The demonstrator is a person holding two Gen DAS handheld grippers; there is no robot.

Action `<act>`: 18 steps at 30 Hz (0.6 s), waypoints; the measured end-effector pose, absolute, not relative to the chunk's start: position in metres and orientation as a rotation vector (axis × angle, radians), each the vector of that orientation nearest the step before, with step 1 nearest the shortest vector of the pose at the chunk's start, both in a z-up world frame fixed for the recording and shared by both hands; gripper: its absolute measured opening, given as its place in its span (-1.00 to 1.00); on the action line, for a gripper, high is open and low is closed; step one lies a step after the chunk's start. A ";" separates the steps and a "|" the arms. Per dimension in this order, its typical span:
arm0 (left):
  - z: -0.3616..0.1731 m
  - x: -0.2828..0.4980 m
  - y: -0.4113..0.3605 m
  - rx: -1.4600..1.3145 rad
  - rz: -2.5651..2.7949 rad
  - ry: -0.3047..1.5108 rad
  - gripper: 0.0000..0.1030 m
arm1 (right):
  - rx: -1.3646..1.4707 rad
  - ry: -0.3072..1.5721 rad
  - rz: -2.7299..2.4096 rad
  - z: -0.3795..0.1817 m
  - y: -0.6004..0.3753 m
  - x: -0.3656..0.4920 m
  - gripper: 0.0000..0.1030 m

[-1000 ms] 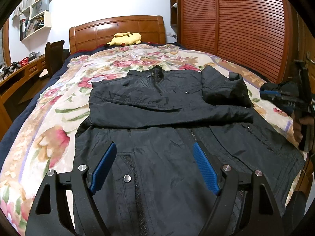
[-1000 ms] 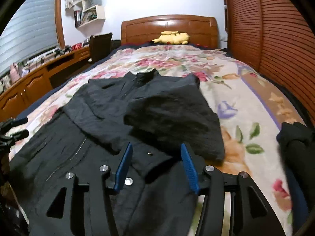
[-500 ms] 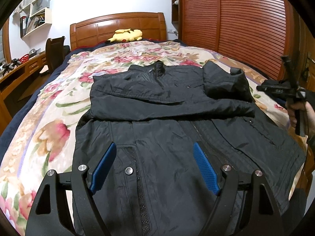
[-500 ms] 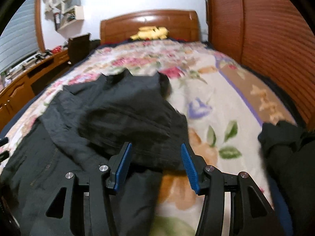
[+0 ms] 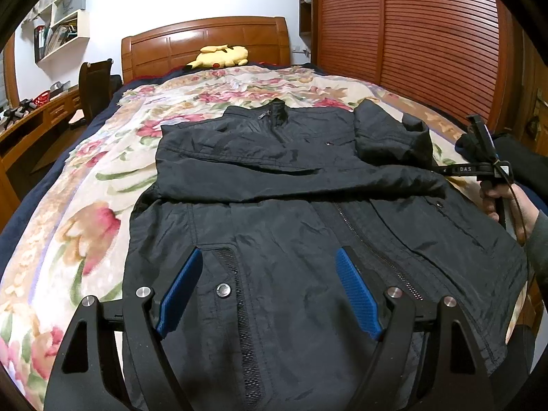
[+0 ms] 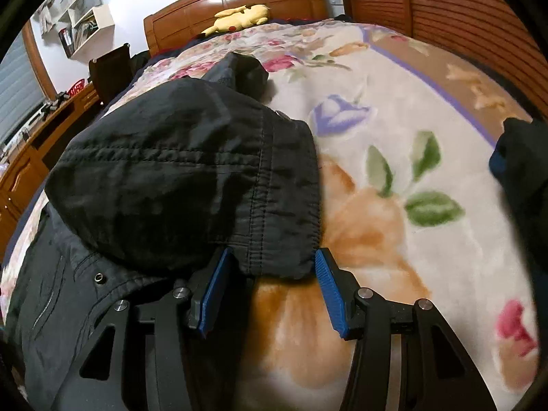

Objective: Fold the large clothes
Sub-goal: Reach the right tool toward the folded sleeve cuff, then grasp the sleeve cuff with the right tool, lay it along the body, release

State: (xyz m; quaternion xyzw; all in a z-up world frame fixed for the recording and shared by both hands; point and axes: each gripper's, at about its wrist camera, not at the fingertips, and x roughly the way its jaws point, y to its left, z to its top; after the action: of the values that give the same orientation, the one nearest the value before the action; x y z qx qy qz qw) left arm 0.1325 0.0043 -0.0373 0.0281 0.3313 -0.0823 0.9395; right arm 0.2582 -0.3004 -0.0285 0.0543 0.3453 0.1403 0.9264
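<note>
A black zip-up jacket (image 5: 291, 233) lies face up on the floral bed cover (image 5: 78, 226), one sleeve folded across its chest. My left gripper (image 5: 269, 257) hovers open over the jacket's lower front, nothing between its blue pads. The other sleeve (image 5: 387, 137) lies bunched at the jacket's right shoulder. In the right wrist view that sleeve (image 6: 178, 185) fills the left half, and its cuff edge (image 6: 277, 260) sits between the tips of my right gripper (image 6: 272, 257), which stands open low over the cover. A person's hand (image 5: 503, 198) holds that tool at the right edge.
A wooden headboard (image 5: 205, 44) with a yellow plush toy (image 5: 221, 56) stands at the far end. Louvred wooden doors (image 5: 411, 34) run along the right. A desk (image 5: 30, 123) and dark chair (image 5: 96, 85) stand left of the bed. A dark cloth (image 6: 524, 178) lies at the cover's right edge.
My right gripper has dropped, rolled a little and come in close to the bunched sleeve, so that the cuff now lies between its tips. The left gripper has hardly moved.
</note>
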 end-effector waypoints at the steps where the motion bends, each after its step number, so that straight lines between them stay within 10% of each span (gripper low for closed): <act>1: -0.038 0.133 0.003 0.058 -0.170 0.677 0.57 | 0.114 0.708 0.291 -0.027 -0.302 0.259 0.04; 11: -0.033 0.129 0.000 0.074 -0.176 0.675 0.57 | -0.004 0.607 0.292 -0.011 -0.295 0.255 -0.58; 18: -0.027 0.123 0.008 0.031 -0.174 0.656 0.57 | -0.078 0.412 0.299 0.056 -0.280 0.207 -0.64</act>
State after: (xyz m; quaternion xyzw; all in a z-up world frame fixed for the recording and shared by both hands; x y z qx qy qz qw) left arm 0.1233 0.0078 -0.0272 0.0150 0.3217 -0.0855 0.9429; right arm 0.2071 -0.2801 0.0556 -0.0387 0.2038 0.1478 0.9670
